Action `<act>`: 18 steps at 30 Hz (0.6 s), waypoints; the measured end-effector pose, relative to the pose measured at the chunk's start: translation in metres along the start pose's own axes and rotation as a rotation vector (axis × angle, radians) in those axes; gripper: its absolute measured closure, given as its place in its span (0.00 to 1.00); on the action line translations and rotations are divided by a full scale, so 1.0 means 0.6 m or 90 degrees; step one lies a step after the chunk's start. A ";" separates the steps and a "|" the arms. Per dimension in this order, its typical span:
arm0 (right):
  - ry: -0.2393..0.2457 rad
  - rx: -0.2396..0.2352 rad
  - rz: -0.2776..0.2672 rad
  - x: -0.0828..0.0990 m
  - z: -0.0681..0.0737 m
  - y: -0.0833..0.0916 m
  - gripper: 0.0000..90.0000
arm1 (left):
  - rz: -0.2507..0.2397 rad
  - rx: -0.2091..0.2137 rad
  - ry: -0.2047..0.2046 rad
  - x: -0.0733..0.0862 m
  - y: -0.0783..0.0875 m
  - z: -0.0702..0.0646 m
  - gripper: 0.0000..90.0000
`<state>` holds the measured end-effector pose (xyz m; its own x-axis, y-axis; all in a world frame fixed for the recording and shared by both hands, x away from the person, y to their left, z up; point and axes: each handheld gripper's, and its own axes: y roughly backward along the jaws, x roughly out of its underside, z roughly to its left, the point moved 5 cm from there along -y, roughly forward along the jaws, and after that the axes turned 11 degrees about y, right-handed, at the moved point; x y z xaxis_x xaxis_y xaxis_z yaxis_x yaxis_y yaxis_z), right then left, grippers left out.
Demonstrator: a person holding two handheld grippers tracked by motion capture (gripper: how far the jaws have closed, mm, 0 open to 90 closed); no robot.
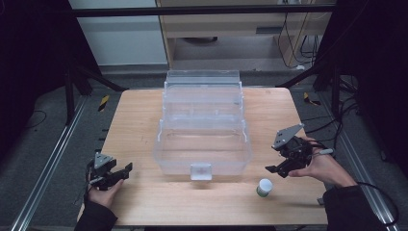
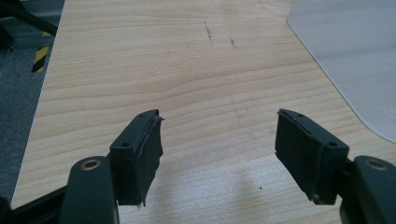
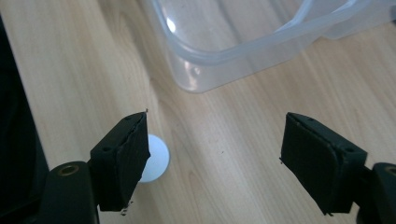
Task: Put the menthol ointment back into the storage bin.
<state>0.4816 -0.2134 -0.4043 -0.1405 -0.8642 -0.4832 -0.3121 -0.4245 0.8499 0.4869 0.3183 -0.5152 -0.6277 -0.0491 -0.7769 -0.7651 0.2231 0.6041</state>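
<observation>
White-capped small jar (image 1: 264, 186) stood upright on wooden table (image 1: 144, 202), just in front of clear plastic bin (image 1: 203, 144). Right gripper (image 1: 278, 169) held open, empty, near jar. Left gripper (image 1: 126, 169) open, idle. Approach step judged; jaws to be lowered astride jar.

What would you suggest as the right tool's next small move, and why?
Probably shift the right tool down and toward the small white-capped jar until it sits between the jaws. They stand open with nothing between them, and in the right gripper view the jar is off-centre, partly behind one jaw, beside the clear box.
</observation>
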 end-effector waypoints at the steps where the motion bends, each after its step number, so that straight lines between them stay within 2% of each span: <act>1: 0.007 -0.006 0.009 0.000 0.002 -0.001 0.26 | 0.001 0.000 0.000 0.000 0.000 0.000 0.34; 2: 0.018 -0.016 0.024 0.000 0.005 -0.004 0.26 | 0.001 0.000 0.000 0.000 0.000 0.000 0.34; 9: 0.050 -0.039 0.051 -0.002 0.015 -0.011 0.27 | 0.002 0.000 -0.002 0.001 -0.001 0.000 0.35; 10: 0.066 -0.047 0.062 -0.002 0.018 -0.014 0.27 | 0.002 0.000 -0.002 0.000 -0.001 -0.001 0.35; 18: 0.098 -0.072 0.095 0.000 0.035 -0.029 0.26 | 0.003 0.000 -0.004 0.000 -0.001 0.000 0.35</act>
<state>0.4671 -0.2004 -0.4238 -0.0303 -0.9470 -0.3198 -0.1895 -0.3087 0.9321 0.4870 0.3180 -0.5156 -0.6305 -0.0425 -0.7750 -0.7620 0.2240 0.6076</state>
